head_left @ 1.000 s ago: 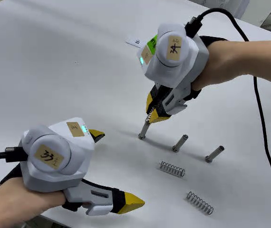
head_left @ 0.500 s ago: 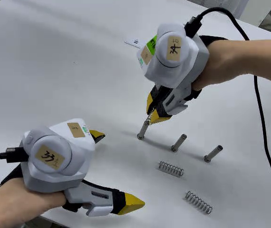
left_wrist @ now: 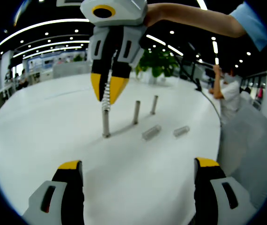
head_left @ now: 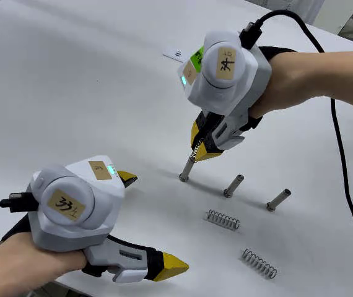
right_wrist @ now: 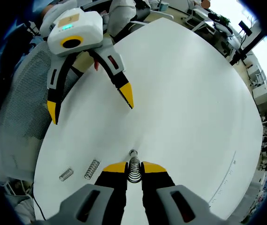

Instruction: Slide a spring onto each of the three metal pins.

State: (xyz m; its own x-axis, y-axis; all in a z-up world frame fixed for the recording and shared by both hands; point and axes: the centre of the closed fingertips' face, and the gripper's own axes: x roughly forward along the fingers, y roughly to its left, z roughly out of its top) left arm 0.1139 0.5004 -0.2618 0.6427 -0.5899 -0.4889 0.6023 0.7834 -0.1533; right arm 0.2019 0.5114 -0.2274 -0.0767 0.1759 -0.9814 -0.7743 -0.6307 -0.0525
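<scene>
Right gripper clamped on small coiled steel spring, directly over upright grey metal pin.
Spring's lower end meets pin top, between yellow tips; left gripper jaws wide apart, well aside.

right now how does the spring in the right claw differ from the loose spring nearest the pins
The held spring is pinched in the right claw; the loose spring lies free on the table. The held spring stands near upright above the leftmost pin; the loose spring lies on its side. Both are bare metal coils.
</scene>
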